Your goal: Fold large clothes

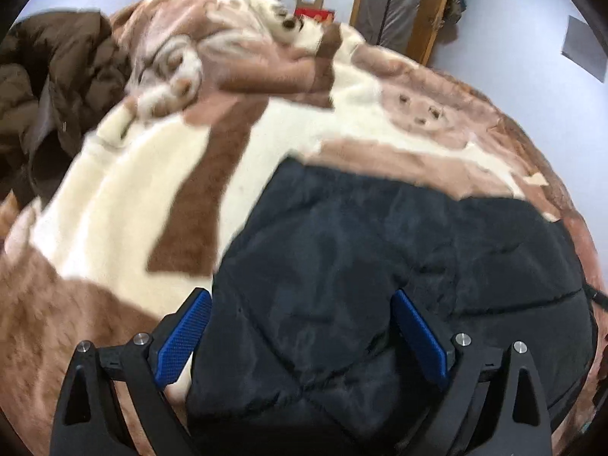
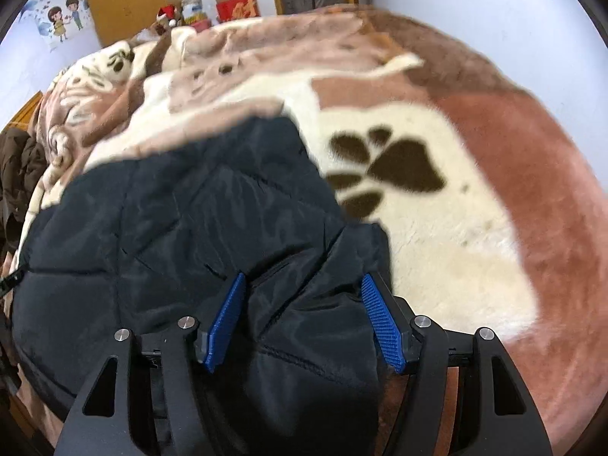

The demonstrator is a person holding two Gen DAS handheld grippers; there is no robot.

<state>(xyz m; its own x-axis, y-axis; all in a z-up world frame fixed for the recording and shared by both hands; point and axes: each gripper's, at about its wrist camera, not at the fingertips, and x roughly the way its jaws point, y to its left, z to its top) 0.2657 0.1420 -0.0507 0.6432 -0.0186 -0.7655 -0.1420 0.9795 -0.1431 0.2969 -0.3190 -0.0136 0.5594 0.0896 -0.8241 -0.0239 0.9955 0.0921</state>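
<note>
A black quilted jacket [image 1: 380,266] lies folded on a bed covered by a brown and cream plush blanket [image 1: 133,197]. My left gripper [image 1: 300,304] is open, its blue pads straddling the jacket's near left part just above the fabric. In the right wrist view the same jacket [image 2: 171,220] fills the lower left. My right gripper [image 2: 304,285] is open over the jacket's near right edge, the fabric lying between the blue pads without being pinched.
A brown puffer coat [image 1: 49,87] is heaped at the bed's far left. The blanket [image 2: 437,228] with a dark paw print extends to the right. Beyond the bed stand wooden furniture [image 2: 125,3], a red box [image 2: 237,7] and white walls.
</note>
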